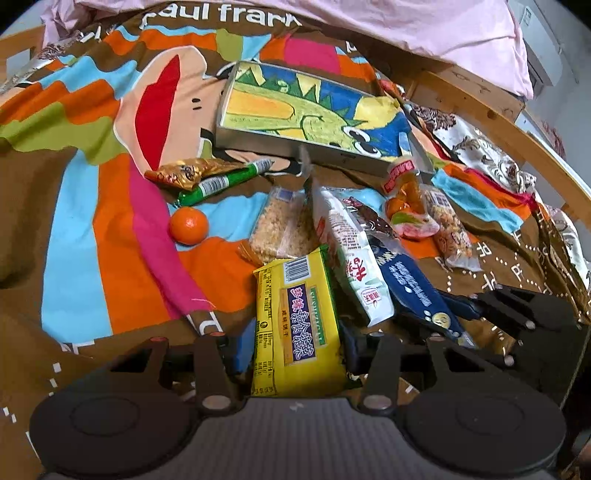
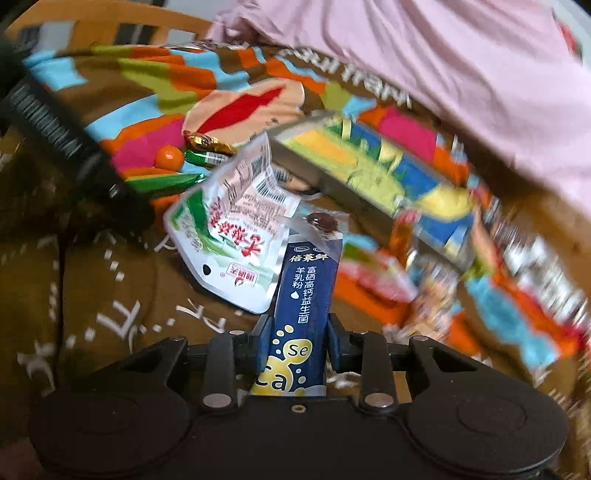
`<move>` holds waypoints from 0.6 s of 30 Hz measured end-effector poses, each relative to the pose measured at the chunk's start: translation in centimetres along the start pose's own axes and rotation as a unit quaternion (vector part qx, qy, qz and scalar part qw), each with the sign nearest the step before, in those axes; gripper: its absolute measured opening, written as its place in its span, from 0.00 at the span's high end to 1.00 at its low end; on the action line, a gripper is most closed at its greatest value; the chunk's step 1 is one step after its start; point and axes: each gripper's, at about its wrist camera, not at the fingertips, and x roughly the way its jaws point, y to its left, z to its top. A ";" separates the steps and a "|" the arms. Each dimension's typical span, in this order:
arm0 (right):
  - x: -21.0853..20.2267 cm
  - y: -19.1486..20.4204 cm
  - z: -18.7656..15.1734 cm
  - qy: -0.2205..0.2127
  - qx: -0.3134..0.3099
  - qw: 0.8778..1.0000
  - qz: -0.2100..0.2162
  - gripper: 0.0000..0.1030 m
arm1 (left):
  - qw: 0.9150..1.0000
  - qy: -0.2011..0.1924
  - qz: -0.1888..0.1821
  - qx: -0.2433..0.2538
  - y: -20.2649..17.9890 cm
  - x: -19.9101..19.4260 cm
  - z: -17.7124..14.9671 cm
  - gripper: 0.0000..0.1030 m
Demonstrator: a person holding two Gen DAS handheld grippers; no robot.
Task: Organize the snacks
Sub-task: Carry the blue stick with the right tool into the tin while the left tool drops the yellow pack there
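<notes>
Left tongs (image 1: 295, 343) are clamping a yellow cracker pack (image 1: 295, 325): glossy film, flat rectangular, barcode and purple label facing up, lying on the bed between the blue pads. Right tongs (image 2: 297, 343) are gripping a navy stick sachet (image 2: 301, 314), long and narrow, smooth foil-like wrap with white print, pads pressing on both its long edges; the same sachet (image 1: 413, 291) is showing in the left view running to the right tongs (image 1: 476, 306) at the right. No earlier frame here, so nothing on jaw motion. A white-and-green pouch (image 2: 229, 240) is sitting tilted just left of the sachet, crinkly plastic with a notched corner; a small clear wrapper with a dark candy (image 2: 321, 221) is resting at the sachet's far end. Bedspread (image 1: 92, 206) is soft cloth, wrinkled, in bright colour blocks on brown. Further back a shallow rectangular tin (image 1: 314, 114) is lying flat, grey metal walls, crayon-style dinosaur drawing covering its top. Loose snacks in front of it: round orange mandarin (image 1: 189, 225), gold foil wrapper (image 1: 184, 171) touching a green stick pack (image 1: 221, 181), clear bag of pale crumbly squares (image 1: 284, 229), jelly cup (image 1: 406, 199), clear bag of orange-brown pieces (image 1: 450, 232). Pink bedding (image 1: 406, 26) is bunching along the far edge, wooden bed frame (image 1: 480, 96) at right. The right view is motion-blurred on its right half, so items there are unreadable.
</notes>
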 end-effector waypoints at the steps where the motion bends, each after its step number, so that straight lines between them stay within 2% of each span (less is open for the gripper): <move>1: -0.3 0.0 0.0 -0.009 -0.012 1.000 -0.010 0.69 | 1.000 -0.004 0.000 0.000 -0.1 -0.2 0.1 0.50; 6: -1.4 -0.7 0.8 -0.050 -0.037 0.997 -0.042 0.69 | 1.000 -0.030 0.002 0.004 -0.6 -1.1 0.4 0.50; 13: -1.4 -1.9 3.1 -0.098 -0.029 0.994 -0.037 0.69 | 0.998 -0.067 0.006 0.013 -1.5 -1.8 1.6 0.50; 18: 0.7 -3.6 5.8 -0.138 -0.056 0.988 -0.048 0.69 | 0.996 -0.091 0.002 0.016 -1.9 -1.1 4.1 0.50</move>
